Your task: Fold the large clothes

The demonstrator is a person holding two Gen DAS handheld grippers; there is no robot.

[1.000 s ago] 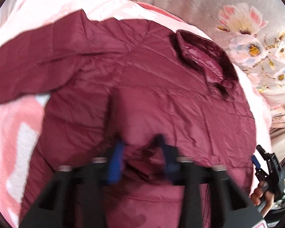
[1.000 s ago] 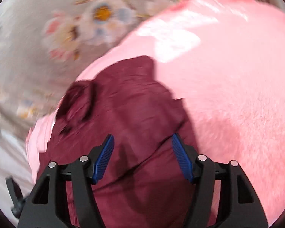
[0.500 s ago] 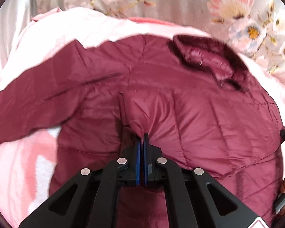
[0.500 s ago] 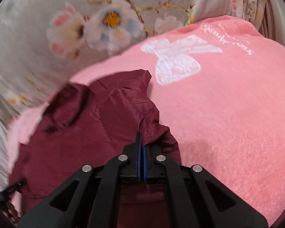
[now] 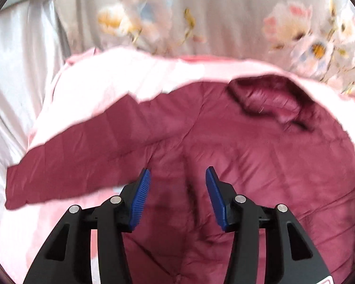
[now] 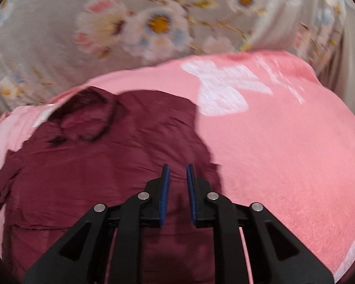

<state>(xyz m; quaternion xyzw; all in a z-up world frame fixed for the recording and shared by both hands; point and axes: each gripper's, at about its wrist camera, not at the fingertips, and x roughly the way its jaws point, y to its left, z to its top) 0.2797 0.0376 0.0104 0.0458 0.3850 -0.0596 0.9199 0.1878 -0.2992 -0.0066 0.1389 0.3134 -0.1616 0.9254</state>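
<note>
Half a second ago both claws were pressed together on folds of the jacket (image 5: pixel 236 156); now both have let go. The pinched ridge of cloth in the left view has dropped flat, and both cameras sit farther back from the cloth, so more of the flowered sheet (image 5: pixel 224 19) fills the top of each frame.

The left gripper (image 5: pixel 178 189) is spread wide, its blue pads with nothing between them but air, over the middle of the jacket. The right gripper (image 6: pixel 178 184) is parted only narrowly (a slim gap between the pads) and pinches nothing; it hangs over the jacket's right edge, and whether it touches the cloth cannot be told.

The jacket lies spread on the pink blanket (image 6: pixel 284 146). In the left view one sleeve (image 5: pixel 78 156) runs out to the left of the frame, its cuff on the blanket, and the collar (image 5: pixel 269 97) sits at upper right. In the right view the jacket's edge falls just right of the pads; beyond it bare blanket with a white print fills the right half. Pale cloth (image 5: pixel 19 75) borders the blanket at the left of the left view.
</note>
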